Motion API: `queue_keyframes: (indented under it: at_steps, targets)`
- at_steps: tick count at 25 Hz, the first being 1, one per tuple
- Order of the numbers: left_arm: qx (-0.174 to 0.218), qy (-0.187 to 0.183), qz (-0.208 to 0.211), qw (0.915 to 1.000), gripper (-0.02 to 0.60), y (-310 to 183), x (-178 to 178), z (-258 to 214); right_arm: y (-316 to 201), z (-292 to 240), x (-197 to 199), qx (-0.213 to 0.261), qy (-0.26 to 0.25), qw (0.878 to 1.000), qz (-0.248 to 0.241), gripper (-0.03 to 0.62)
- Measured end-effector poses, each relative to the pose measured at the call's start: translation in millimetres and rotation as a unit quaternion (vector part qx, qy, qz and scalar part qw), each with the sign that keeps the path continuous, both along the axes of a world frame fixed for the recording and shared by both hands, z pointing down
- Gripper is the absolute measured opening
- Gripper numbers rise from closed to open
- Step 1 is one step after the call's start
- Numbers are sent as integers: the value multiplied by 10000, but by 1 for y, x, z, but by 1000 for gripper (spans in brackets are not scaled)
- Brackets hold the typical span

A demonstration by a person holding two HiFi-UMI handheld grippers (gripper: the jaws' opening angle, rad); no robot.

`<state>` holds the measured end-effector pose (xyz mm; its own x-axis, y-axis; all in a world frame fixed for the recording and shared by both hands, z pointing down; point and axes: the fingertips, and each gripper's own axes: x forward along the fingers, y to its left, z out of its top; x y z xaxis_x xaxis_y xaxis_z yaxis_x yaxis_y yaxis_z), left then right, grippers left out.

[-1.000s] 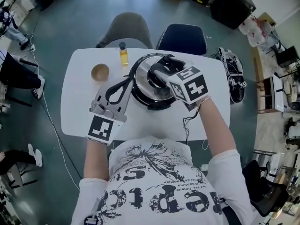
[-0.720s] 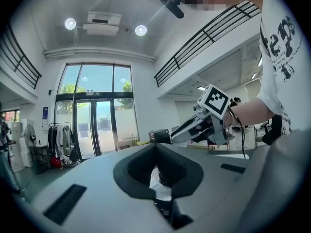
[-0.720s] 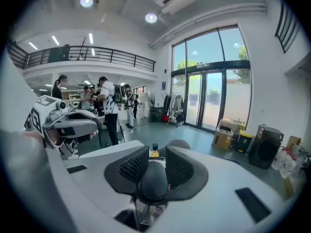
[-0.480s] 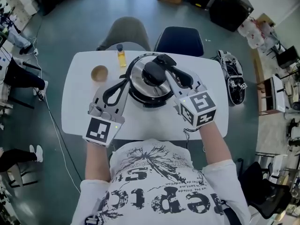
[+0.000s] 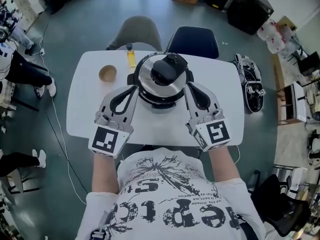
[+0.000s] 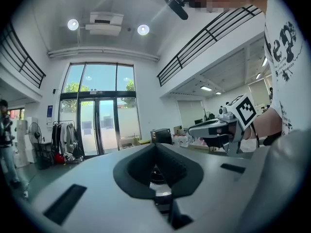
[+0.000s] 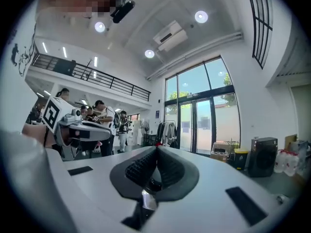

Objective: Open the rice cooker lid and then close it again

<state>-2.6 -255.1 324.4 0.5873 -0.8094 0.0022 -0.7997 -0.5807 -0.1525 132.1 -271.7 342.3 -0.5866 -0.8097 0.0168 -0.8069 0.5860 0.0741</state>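
The rice cooker (image 5: 161, 81) stands at the middle of the white table (image 5: 87, 111), its steel lid down and the black knob (image 5: 165, 70) on top. My left gripper (image 5: 133, 87) sits just left of the cooker, jaws shut with nothing between them. Just right of the cooker is my right gripper (image 5: 187, 86), also shut and empty. Neither touches the lid. In the left gripper view the left gripper (image 6: 155, 145) points level into the room, with the right gripper (image 6: 216, 129) beside it. The right gripper view shows the right gripper (image 7: 156, 148) tips together.
A small wooden bowl (image 5: 107, 74) and a bottle of yellow liquid (image 5: 130, 57) stand on the table behind and left of the cooker. A grey chair (image 5: 137, 30) and a dark blue chair (image 5: 194, 40) stand at the far edge. People stand at the left.
My right gripper left the lid's knob, drew back toward me to the cooker's right side and shut. The lid now lies flat on the cooker. The left gripper edged forward beside the cooker.
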Motion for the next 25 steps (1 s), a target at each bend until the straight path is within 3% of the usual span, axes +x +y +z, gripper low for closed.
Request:
queue_keyframes:
  at_steps: [8,25]
  targets:
    - [-87,115,-133,9998,13,17,0,-1,16,5,4,-140,-88,9998,-81,14]
    - [-50,87,-48,9999,12,29,1,-10,30,0,-1,-170,230,9995,-94,12]
